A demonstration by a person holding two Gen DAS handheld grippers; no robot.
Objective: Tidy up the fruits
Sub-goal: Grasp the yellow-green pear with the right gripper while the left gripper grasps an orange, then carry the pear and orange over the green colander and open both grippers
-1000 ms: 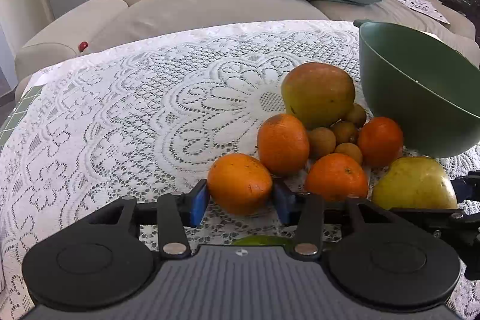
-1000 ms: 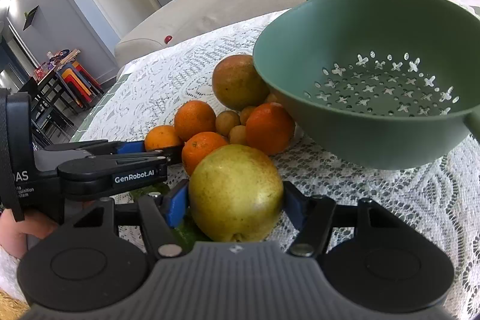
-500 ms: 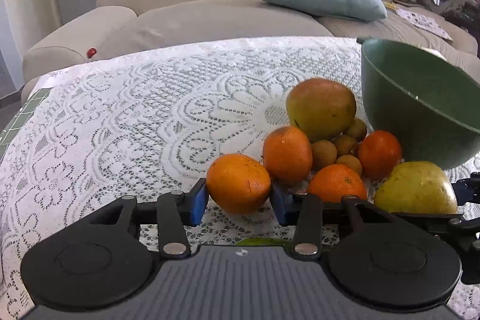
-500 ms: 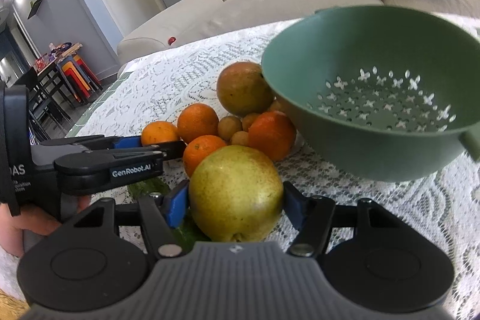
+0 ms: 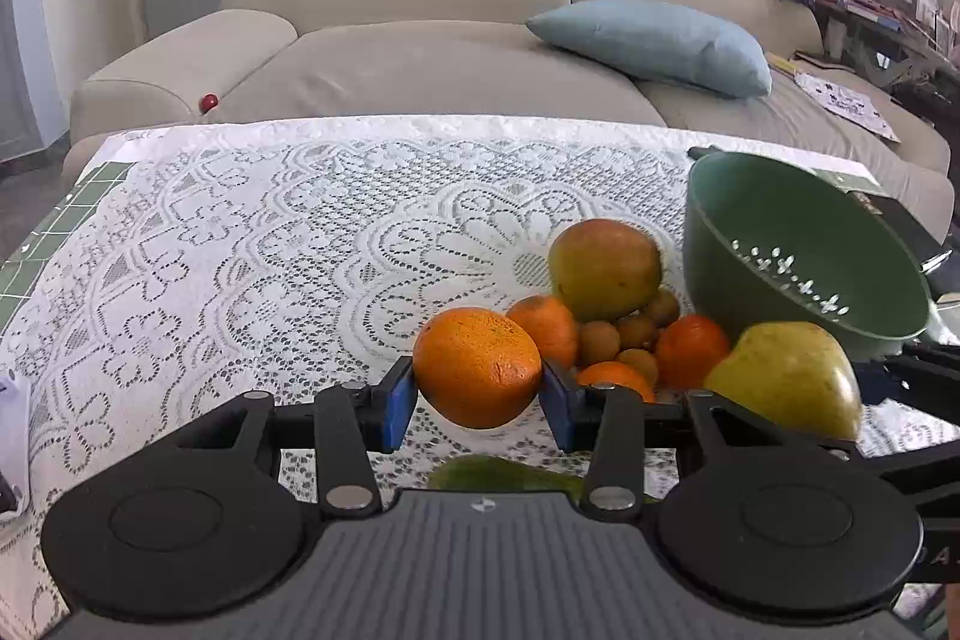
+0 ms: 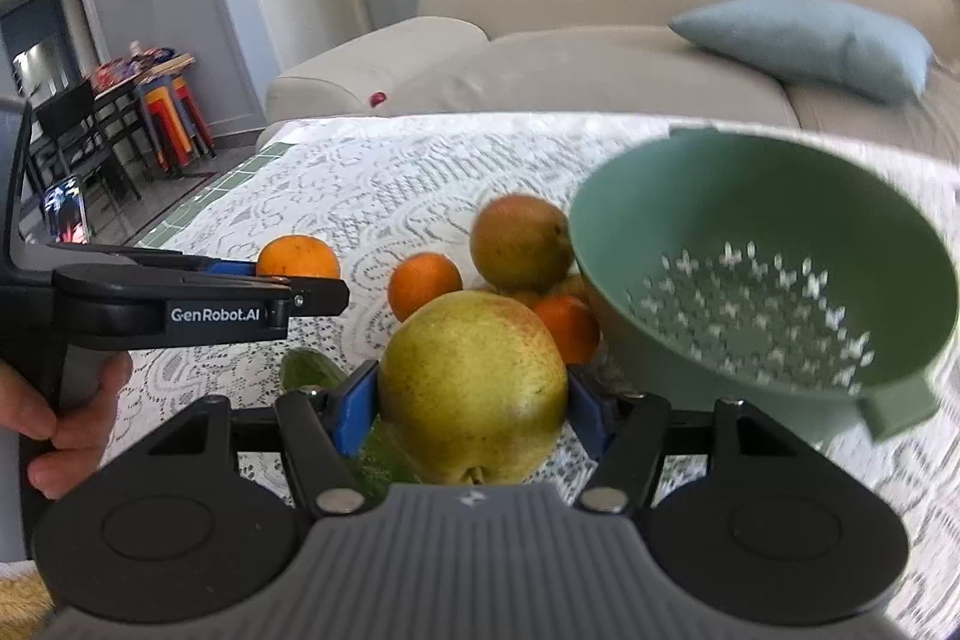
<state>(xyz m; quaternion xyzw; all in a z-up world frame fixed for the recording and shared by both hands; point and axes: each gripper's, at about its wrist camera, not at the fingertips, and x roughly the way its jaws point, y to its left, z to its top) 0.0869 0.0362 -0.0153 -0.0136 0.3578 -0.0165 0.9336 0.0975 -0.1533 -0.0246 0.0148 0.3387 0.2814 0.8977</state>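
My left gripper [image 5: 477, 391] is shut on an orange [image 5: 477, 367] and holds it above the lace tablecloth [image 5: 270, 250]. My right gripper [image 6: 473, 415] is shut on a yellow-green pear [image 6: 474, 385], also lifted; the pear shows at the right in the left wrist view [image 5: 789, 379]. A green colander [image 6: 762, 280] stands empty to the right. Beside it lie a mango [image 5: 603, 268], more oranges [image 5: 690, 349] and several small brown fruits [image 5: 597, 343]. The left gripper with its orange [image 6: 298, 257] shows at the left in the right wrist view.
A green fruit [image 5: 504, 475] lies on the cloth under the grippers. A beige sofa [image 5: 420, 58] with a blue cushion [image 5: 651, 43] stands behind the table. A white object [image 5: 12, 448] sits at the table's left edge.
Both grippers have risen with their fruits, the orange and the pear now clear of the cloth. The pile and colander look lower and farther away.
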